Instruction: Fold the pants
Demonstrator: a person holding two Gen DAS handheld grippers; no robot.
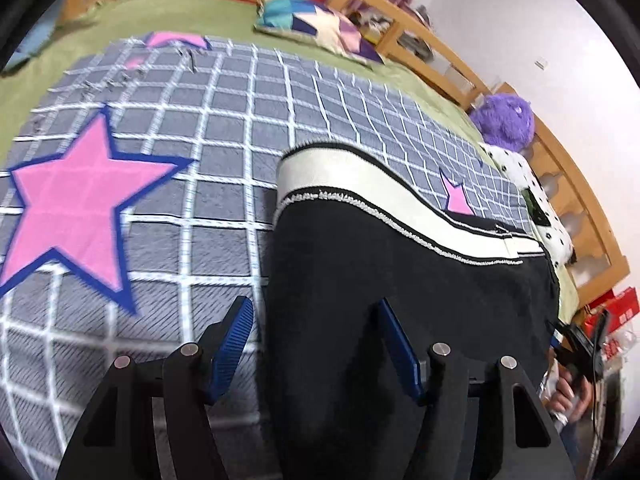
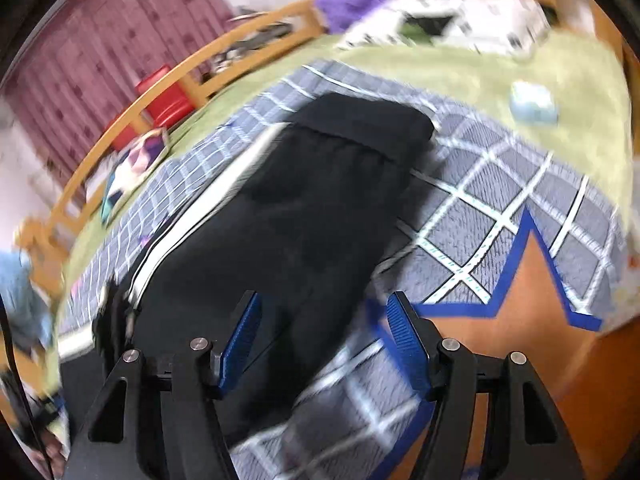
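Black fabric pants [image 1: 400,280] with a white side stripe lie on a grey checked blanket [image 1: 224,128]; left gripper [image 1: 316,344] and right gripper [image 2: 320,340] are held half open, empty; an edge grasped unevenly would skew the fold.

Checked star blanket [image 1: 224,128], patchwork cushion [image 1: 320,24], purple plush toy [image 1: 504,118]

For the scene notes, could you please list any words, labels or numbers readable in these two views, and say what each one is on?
No text can be read in either view.
Black pants: the white woven line under the pale band may be lettering, but it is too small to read.
Red boxes beside the bed: markings too blurred to read.
Grid blanket: only stars and lines, no words.
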